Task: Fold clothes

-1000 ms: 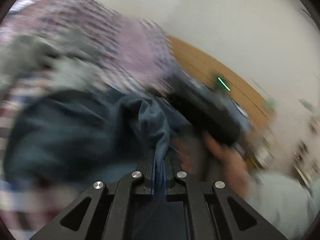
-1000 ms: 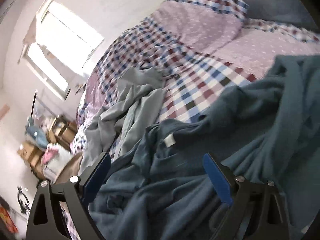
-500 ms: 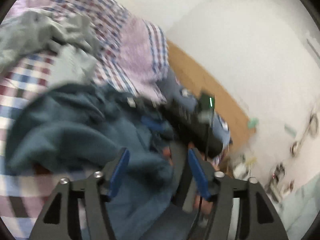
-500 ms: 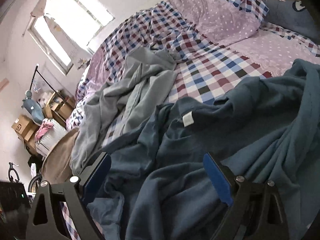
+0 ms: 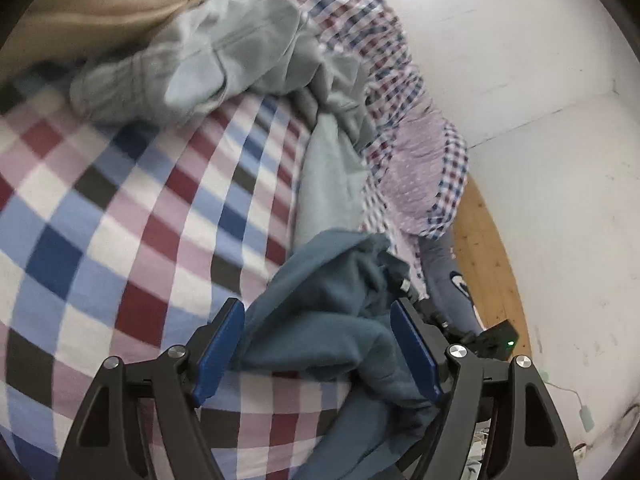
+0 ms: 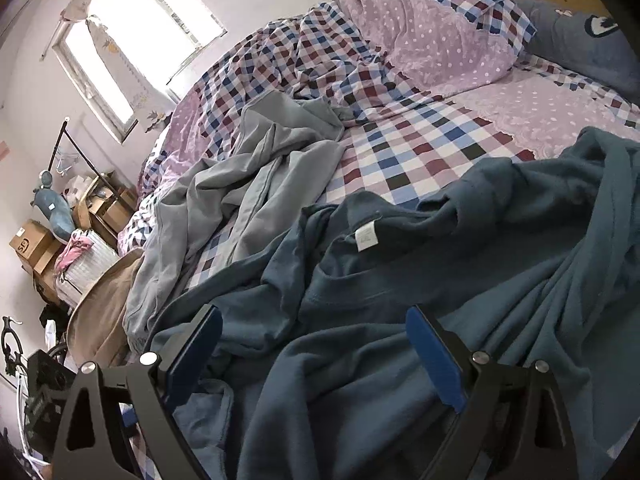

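On the checked bed (image 6: 420,152) a teal shirt (image 6: 440,280) lies crumpled, its long axis running from 7 to 2 o'clock in the right view, neck label (image 6: 366,238) facing up; a grey garment (image 6: 240,184) lies at 10 o'clock beside it; the right gripper (image 6: 316,356) hovers released over the shirt; the left gripper (image 5: 318,354) is opening, shirt folds loose between its jaws; a window (image 6: 132,40) lights the white-walled room; boxes (image 6: 32,244) stand at 9 o'clock.

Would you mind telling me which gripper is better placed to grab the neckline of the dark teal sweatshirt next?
Probably the right gripper: its open jaws sit just short of the dark teal sweatshirt, facing its white label. The left gripper, jaws opening, faces only a bunched edge.
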`<control>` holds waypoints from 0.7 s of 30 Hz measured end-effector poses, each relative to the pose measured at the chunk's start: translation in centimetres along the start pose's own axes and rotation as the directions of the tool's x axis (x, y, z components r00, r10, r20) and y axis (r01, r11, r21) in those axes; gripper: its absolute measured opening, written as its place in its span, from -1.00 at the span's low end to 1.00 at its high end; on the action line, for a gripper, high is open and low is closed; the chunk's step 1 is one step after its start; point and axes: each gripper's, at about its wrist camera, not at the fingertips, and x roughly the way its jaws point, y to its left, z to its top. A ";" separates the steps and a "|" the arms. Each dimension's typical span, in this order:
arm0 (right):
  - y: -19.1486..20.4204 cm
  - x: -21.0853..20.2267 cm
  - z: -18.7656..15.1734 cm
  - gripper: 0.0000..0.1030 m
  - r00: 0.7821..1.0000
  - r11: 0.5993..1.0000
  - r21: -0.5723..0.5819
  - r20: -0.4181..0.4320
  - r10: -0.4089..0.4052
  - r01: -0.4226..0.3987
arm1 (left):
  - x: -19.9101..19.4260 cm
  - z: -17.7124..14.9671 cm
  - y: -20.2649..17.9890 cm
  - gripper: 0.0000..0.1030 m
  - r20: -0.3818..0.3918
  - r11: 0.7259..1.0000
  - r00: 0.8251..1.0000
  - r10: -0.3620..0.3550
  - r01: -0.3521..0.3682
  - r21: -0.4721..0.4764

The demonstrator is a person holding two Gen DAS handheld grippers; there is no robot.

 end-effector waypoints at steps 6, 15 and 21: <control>-0.4 -0.4 0.3 0.86 1.000 1.000 0.017 0.005 0.008 -0.008 | 1.1 -2.0 -0.2 -0.08 -0.076 1.000 0.997 -0.013 0.011 -0.019; -1.8 -1.1 0.9 0.86 0.999 0.994 0.094 0.004 0.049 -0.049 | 0.5 1.2 -0.7 -0.84 0.017 0.997 0.999 0.037 -0.036 -0.074; -2.4 -1.5 1.3 0.86 0.997 0.989 0.127 0.002 0.080 -0.080 | 0.0 8.2 -5.1 -0.95 0.104 0.992 0.987 0.122 -0.122 -0.002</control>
